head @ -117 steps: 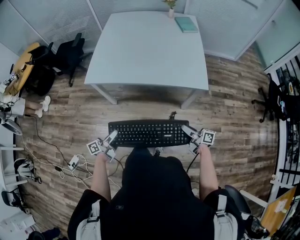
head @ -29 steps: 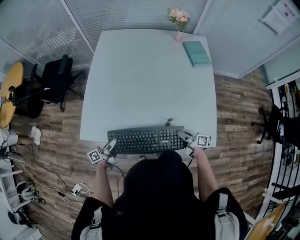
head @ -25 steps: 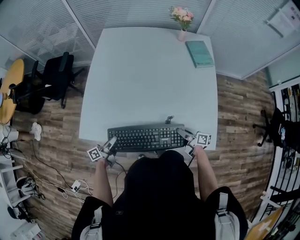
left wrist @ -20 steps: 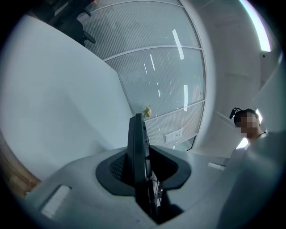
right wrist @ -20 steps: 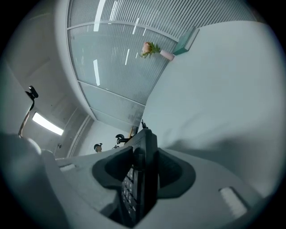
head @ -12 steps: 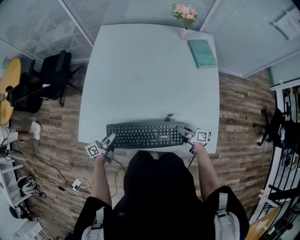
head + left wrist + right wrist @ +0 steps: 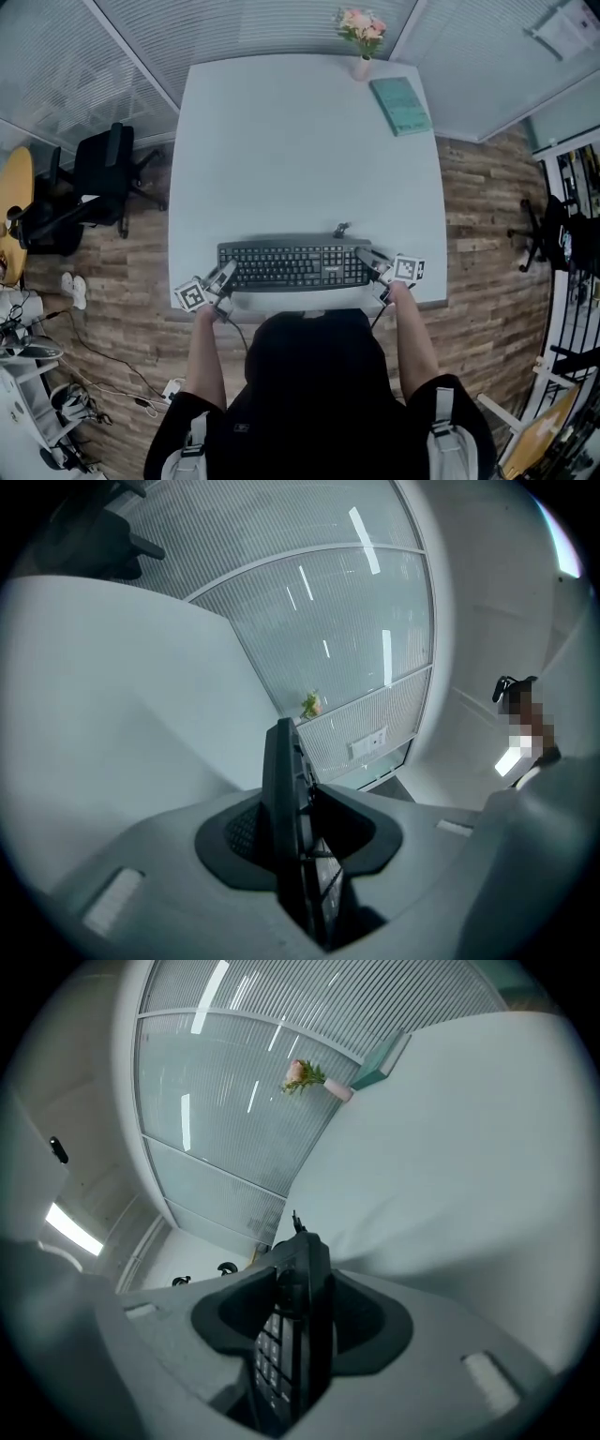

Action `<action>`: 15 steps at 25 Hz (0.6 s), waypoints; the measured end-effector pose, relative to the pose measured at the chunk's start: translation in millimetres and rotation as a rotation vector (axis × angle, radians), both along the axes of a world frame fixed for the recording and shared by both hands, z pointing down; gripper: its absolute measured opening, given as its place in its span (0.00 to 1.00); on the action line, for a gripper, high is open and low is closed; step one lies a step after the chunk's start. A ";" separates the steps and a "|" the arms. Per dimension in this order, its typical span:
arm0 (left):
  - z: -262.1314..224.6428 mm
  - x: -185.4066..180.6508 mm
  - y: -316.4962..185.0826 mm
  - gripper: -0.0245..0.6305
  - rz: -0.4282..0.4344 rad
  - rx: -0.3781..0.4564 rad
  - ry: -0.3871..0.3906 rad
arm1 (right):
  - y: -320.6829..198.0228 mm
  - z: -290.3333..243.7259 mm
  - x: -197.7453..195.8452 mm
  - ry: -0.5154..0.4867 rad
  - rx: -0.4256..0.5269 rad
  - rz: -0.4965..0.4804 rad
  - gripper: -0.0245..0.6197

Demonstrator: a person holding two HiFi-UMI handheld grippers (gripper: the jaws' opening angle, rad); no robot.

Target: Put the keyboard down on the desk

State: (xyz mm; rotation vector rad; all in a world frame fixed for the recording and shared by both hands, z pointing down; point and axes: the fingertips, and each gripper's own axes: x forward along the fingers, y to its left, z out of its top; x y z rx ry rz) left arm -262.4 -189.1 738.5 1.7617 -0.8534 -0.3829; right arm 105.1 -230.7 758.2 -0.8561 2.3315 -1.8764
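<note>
A black keyboard lies flat on the pale desk, close to its near edge, with its cable stub pointing away from me. My left gripper is at the keyboard's left end, and there the thin edge stands between close-set jaws that are easing apart. At the right end is my right gripper. Its jaws are opening, with the keyboard between them and a gap showing on each side.
A vase of flowers and a teal book sit at the desk's far right. A black office chair stands on the wood floor to the left. Glass partition walls close off the far side.
The keyboard has moved forward from the desk's near edge to lie fully on the desktop. Both grippers went with it and stay at its ends.
</note>
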 end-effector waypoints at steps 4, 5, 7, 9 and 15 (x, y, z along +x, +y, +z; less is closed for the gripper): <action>2.7 -9.6 -20.0 0.21 0.030 0.032 -0.038 | -13.5 4.8 -5.0 0.055 0.047 -0.014 0.30; 4.1 -12.1 -26.4 0.22 0.034 0.039 -0.053 | -17.5 6.6 -6.8 0.058 0.047 -0.010 0.30; 8.5 -16.3 -36.4 0.23 0.033 0.046 -0.077 | -22.9 10.3 -9.2 0.056 0.035 0.007 0.30; 9.4 -18.5 -44.1 0.23 0.039 0.068 -0.103 | -24.1 9.4 -16.0 -0.010 -0.019 0.039 0.30; 12.6 -16.9 -62.7 0.25 0.034 0.038 -0.161 | -46.4 22.3 -4.6 0.124 0.017 0.000 0.31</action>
